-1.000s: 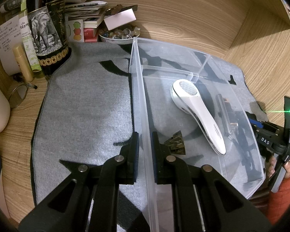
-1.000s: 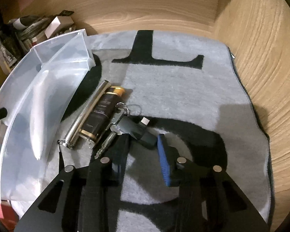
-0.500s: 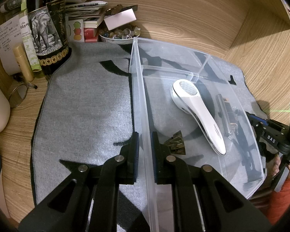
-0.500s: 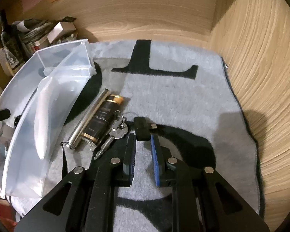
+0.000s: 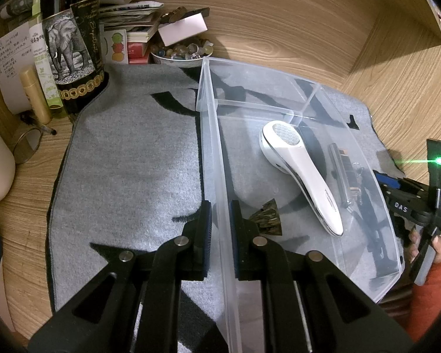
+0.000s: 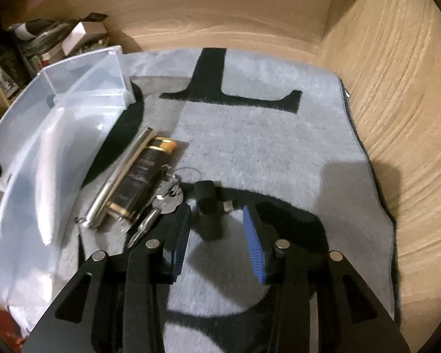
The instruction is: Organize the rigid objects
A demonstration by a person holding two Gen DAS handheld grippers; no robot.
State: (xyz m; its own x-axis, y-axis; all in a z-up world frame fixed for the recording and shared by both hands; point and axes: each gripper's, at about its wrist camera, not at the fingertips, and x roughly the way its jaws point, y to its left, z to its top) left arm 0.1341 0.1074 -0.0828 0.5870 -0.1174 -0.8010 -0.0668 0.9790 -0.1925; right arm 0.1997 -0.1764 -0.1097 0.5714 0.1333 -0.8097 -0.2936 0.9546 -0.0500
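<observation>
My left gripper [image 5: 220, 210] is shut on the near side wall of a clear plastic bin [image 5: 213, 123], one finger inside and one outside. In the bin lie a white handheld device [image 5: 297, 173] and a small dark cone-shaped piece [image 5: 267, 219]. In the right wrist view my right gripper [image 6: 217, 231] hovers low over the grey mat [image 6: 250, 135], its jaws opening. A black key fob [image 6: 208, 209] lies between the blue pads, and neither pad touches it. Keys [image 6: 169, 203] hang off it, beside a black-and-gold tube [image 6: 145, 176] and a silver tube [image 6: 117, 182].
A dark bottle with an elephant label [image 5: 70, 53], a bowl of stones [image 5: 180, 54], stacked books and a round lens [image 5: 26, 147] crowd the back left. Wooden walls close the back and right. A hand in a red sleeve [image 5: 432, 291] shows at the right.
The right gripper closed around the black fob, which turned in line with the fingers, then spread its jaws again and the fob stays on the mat. The left gripper kept still.
</observation>
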